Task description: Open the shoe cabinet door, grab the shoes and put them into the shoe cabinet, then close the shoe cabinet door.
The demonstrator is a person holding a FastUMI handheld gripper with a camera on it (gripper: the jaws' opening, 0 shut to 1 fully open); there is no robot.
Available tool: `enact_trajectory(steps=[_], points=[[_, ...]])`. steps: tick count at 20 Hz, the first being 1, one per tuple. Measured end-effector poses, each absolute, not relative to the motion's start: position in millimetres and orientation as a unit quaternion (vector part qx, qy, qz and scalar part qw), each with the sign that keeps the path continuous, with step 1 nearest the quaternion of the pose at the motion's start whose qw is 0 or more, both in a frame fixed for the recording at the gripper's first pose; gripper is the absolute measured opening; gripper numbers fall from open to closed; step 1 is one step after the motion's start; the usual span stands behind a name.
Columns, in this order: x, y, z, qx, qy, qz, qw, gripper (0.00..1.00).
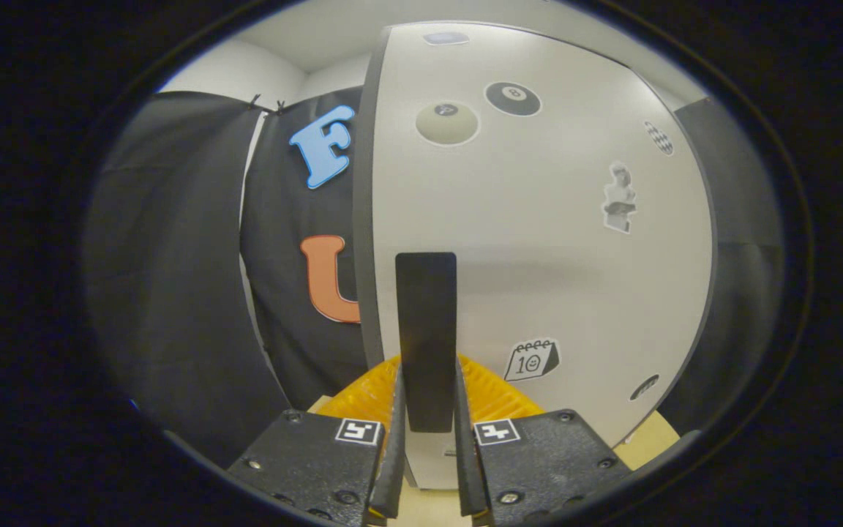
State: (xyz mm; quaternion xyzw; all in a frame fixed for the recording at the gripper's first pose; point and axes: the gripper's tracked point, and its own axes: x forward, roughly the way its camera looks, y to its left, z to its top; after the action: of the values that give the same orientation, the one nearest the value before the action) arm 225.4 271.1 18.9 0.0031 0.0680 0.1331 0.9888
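The white shoe cabinet door stands upright straight ahead, dotted with small stickers. A flat black vertical handle is fixed near the door's left edge. My gripper is up against the door, and its two fingers press on the lower part of that handle from either side. The door's left edge lies close along the cabinet; whether it is ajar I cannot tell. No shoes are in sight.
Black booth cloth hangs to the left of the cabinet and more of it to the right. A pale wooden surface shows under the cabinet's lower right corner.
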Motion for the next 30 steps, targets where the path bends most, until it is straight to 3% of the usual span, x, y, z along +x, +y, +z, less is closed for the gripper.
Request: enact_trajectory(steps=[30], points=[[62.7, 147.5, 15.9, -0.006, 0.113, 0.226, 0.968, 0.3]])
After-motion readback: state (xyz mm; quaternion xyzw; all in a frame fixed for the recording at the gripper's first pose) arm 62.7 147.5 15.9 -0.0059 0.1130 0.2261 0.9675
